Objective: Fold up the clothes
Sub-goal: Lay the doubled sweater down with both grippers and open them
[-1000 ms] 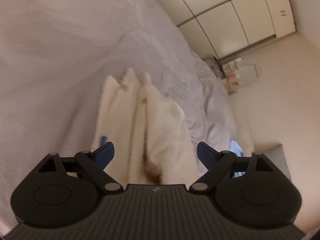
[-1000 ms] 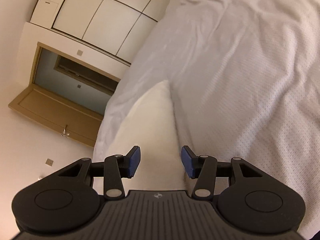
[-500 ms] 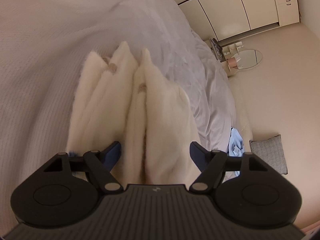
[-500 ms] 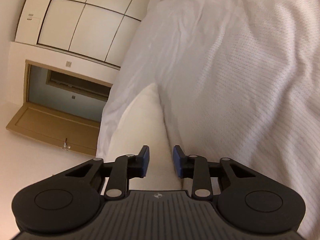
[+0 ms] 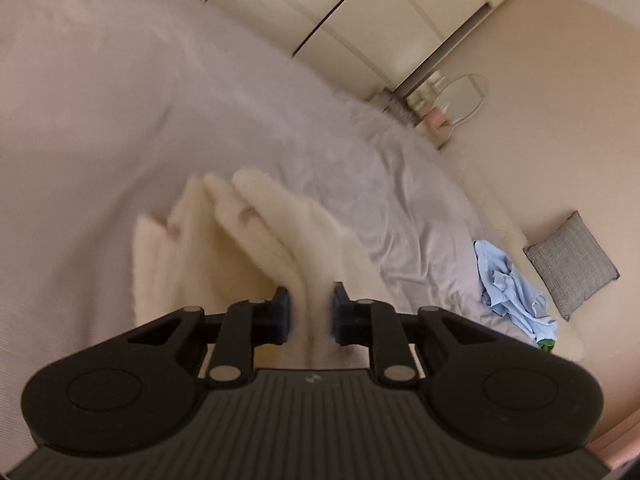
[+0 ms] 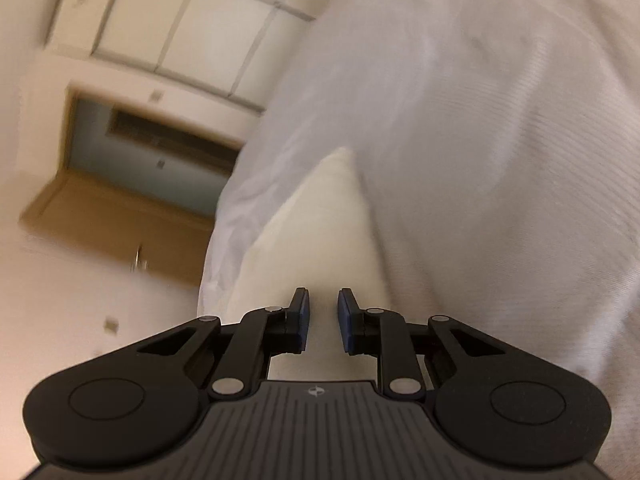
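Left tongs (image 5: pixel 310 312): blue-padded black fingers drawn in on a thick fold of the fluffy cream fleece garment (image 5: pixel 276 240), cloth filling the gap between the pads, clamped on it
Right tongs (image 6: pixel 323 320): narrow gap between the blue pads, cream cloth showing through the gap, pads close on either side of it; contact not clear enough to tell whether gripped
Fluffy cream fleece garment, left wrist view: bunched in several upright pleats, running from the tongs out over the bed, small brownish marks on two of the folds, edges blurred
Fluffy cream fleece garment (image 6: pixel 316 236), right wrist view: smooth tapering strip reaching forward from the tongs to a pointed corner, lying against the bed cover
Bed with white textured cover (image 5: pixel 100 120): under and around the garment, pale grey-lilac sheet (image 5: pixel 404 216) rumpled along its far edge
Crumpled light blue cloth (image 5: pixel 508 284): near the bed's edge, well apart from the garment
Grey woven square cushion (image 5: pixel 572 264): just beside the blue cloth, on a pale surface
Oval mirror (image 5: pixel 464 98): low against the white cupboard doors (image 5: pixel 360 20)
Wooden-framed opening (image 6: pixel 132 184): left of the bed, blurred
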A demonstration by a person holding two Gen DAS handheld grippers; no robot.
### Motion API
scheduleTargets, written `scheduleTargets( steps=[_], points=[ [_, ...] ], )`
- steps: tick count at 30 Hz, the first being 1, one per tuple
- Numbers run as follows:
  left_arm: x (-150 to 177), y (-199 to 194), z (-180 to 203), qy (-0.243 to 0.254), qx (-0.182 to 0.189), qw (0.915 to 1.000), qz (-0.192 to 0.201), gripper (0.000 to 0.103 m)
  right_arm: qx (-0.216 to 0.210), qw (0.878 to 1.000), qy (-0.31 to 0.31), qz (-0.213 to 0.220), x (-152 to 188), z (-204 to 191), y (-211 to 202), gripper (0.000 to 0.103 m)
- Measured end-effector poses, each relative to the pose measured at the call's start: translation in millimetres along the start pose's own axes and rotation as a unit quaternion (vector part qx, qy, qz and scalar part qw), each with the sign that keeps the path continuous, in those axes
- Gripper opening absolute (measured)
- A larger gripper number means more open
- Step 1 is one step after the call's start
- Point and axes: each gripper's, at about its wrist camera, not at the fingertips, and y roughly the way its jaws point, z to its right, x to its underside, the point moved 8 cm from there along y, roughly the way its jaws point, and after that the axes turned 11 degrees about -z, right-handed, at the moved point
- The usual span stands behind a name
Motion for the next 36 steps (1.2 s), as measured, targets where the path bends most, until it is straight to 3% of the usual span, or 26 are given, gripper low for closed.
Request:
scheduleTargets(
  steps=[3,5,9,12,14,16,20,24,28,30,36],
  points=[
    [7.4,-7.9,-15.4,-0.001,-0.022,0.9997,0.015,0.016,0.052,0.993,-0.101,-0.013,15.8,-29.6,4.5,0.021],
    [9.6,-2.9,-25.6,-0.020,-0.016,0.9996,0.006,0.016,0.082,0.984,-0.156,-0.028,27.7,-40.9,15.3,0.021],
    [14.0,6.9,-46.0,-0.059,-0.005,0.9982,-0.011,0.020,0.121,0.970,-0.207,-0.036,42.3,-48.1,25.9,0.021],
    [16.4,14.2,-59.1,-0.086,0.004,0.9960,-0.023,0.023,0.110,0.974,-0.194,-0.038,37.6,-46.9,25.2,0.021],
    [15.1,14.4,-54.2,-0.077,0.003,0.9968,-0.024,0.023,0.097,0.979,-0.174,-0.042,33.6,-42.3,25.6,0.021],
    [14.5,12.4,-47.6,-0.060,-0.005,0.9979,-0.022,0.016,0.097,0.979,-0.176,-0.039,33.7,-42.0,26.6,0.021],
    [18.2,-5.0,-39.8,-0.030,-0.008,0.9995,-0.005,0.015,0.103,0.976,-0.190,-0.036,39.0,-46.0,26.1,0.021],
    [30.7,5.9,-64.6,-0.054,-0.015,0.9982,-0.018,0.017,0.092,0.973,-0.208,-0.043,46.8,-46.4,28.3,0.021],
    [30.3,-9.5,-59.4,-0.054,-0.037,0.9979,-0.003,0.022,0.104,0.966,-0.235,-0.039,56.2,-44.2,30.2,0.020],
    [30.2,-17.4,-56.9,-0.053,-0.048,0.9974,0.005,0.023,0.104,0.967,-0.231,-0.036,54.0,-39.7,31.1,0.014],
    [39.1,-36.3,-42.4,-0.037,-0.082,0.9958,0.019,0.021,0.092,0.970,-0.219,-0.042,52.3,-38.5,24.0,0.014]
  ],
)
